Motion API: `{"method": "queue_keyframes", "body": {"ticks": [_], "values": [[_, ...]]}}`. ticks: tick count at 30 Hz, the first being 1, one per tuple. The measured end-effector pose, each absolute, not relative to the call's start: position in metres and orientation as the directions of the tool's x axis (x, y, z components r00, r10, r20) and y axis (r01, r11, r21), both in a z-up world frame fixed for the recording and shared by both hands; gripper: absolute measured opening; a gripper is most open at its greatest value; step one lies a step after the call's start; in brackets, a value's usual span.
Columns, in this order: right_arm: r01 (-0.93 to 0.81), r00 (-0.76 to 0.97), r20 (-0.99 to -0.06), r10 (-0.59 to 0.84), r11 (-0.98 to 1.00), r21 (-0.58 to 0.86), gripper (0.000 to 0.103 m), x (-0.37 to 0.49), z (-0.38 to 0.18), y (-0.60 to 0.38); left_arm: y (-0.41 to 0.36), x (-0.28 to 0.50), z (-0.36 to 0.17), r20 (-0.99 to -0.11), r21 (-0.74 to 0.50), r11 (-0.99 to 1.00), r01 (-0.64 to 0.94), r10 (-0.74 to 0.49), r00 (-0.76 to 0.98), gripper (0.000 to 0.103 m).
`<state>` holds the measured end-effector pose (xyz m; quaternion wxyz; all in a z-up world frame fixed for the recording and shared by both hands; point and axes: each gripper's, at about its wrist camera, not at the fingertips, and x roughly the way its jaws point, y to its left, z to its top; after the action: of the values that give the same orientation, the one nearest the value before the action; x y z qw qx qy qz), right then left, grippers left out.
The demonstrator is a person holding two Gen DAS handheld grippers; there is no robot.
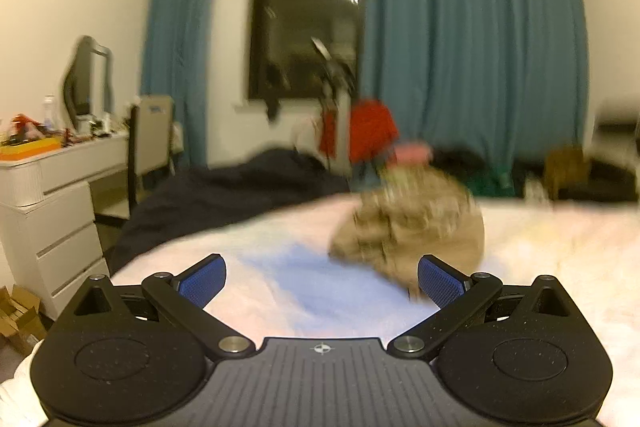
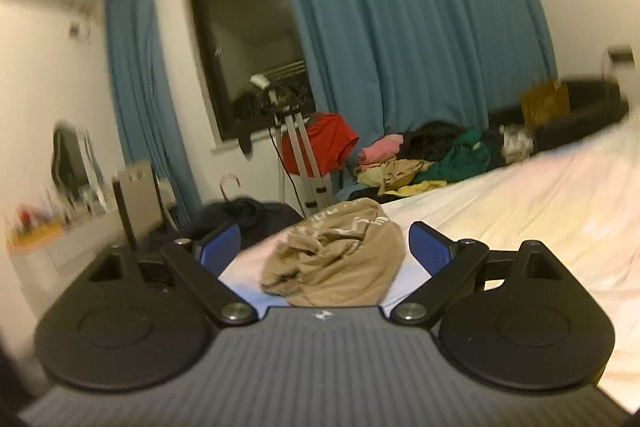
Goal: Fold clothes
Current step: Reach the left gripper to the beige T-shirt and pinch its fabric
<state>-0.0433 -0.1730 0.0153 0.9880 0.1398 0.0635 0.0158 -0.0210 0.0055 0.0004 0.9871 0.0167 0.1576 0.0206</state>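
A crumpled tan garment (image 2: 336,259) with pale lettering lies bunched on the white bed sheet (image 2: 540,211). My right gripper (image 2: 325,247) is open, its blue pads either side of the garment and just short of it. In the left wrist view the same tan garment (image 1: 412,227) is blurred, ahead and to the right. My left gripper (image 1: 322,279) is open over bare sheet (image 1: 224,239), with its right pad (image 1: 440,283) near the garment's front edge. Nothing is held.
A heap of mixed clothes (image 2: 424,159) lies at the far side of the bed. A dark blanket (image 1: 224,191) hangs off the left edge. A white dresser (image 1: 52,211) stands left. A stand with a red cloth (image 2: 320,147) is by the blue curtains (image 2: 400,27).
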Motion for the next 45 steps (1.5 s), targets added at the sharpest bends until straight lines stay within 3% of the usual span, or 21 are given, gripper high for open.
{"method": "queue_keyframes", "body": {"ticks": [5, 12, 15, 20, 26, 28, 30, 32, 35, 45], "values": [[0.005, 0.993, -0.115, 0.032, 0.952, 0.306, 0.093, -0.049, 0.009, -0.187, -0.013, 0.023, -0.037, -0.453, 0.217, 0.976, -0.012, 0.112, 0.885, 0.103], [0.045, 0.984, -0.18, 0.016, 0.943, 0.331, 0.093, -0.026, -0.032, -0.217, 0.006, 0.112, -0.059, -0.579, 0.173, 0.982, -0.08, 0.167, 0.798, 0.102], [0.058, 0.975, -0.222, 0.023, 0.935, 0.349, 0.093, -0.008, -0.05, -0.221, 0.001, 0.15, -0.065, -0.564, 0.208, 0.977, -0.049, 0.161, 0.81, 0.102], [0.034, 0.958, -0.277, 0.076, 0.928, 0.372, 0.093, 0.03, -0.076, -0.217, -0.03, 0.209, -0.083, -0.489, 0.424, 0.906, 0.006, 0.223, 0.843, 0.1], [0.085, 0.972, -0.232, -0.02, 0.959, 0.271, 0.093, 0.058, -0.091, -0.206, -0.044, 0.272, -0.103, -0.47, 0.421, 0.906, 0.047, 0.173, 0.865, 0.092], [0.092, 0.97, -0.242, -0.029, 0.963, 0.253, 0.093, 0.069, -0.1, -0.209, -0.04, 0.284, -0.102, -0.475, 0.333, 0.94, 0.074, 0.099, 0.874, 0.075], [0.103, 0.96, -0.279, -0.025, 0.957, 0.271, 0.093, 0.081, -0.11, -0.214, -0.031, 0.293, -0.098, -0.495, 0.208, 0.972, 0.106, 0.011, 0.869, 0.029], [0.112, 0.952, -0.304, -0.019, 0.95, 0.29, 0.093, 0.091, -0.118, -0.219, -0.028, 0.294, -0.096, -0.522, 0.176, 0.979, 0.108, 0.0, 0.853, 0.009], [0.134, 0.95, -0.309, -0.038, 0.945, 0.298, 0.093, 0.094, -0.123, -0.223, -0.022, 0.279, -0.085, -0.51, 0.156, 0.981, 0.116, -0.021, 0.86, 0.006], [0.127, 0.967, -0.244, -0.07, 0.966, 0.226, 0.093, 0.071, -0.113, -0.211, 0.012, 0.125, -0.013, -0.308, 0.116, 0.965, 0.234, -0.189, 0.932, 0.005]]}}
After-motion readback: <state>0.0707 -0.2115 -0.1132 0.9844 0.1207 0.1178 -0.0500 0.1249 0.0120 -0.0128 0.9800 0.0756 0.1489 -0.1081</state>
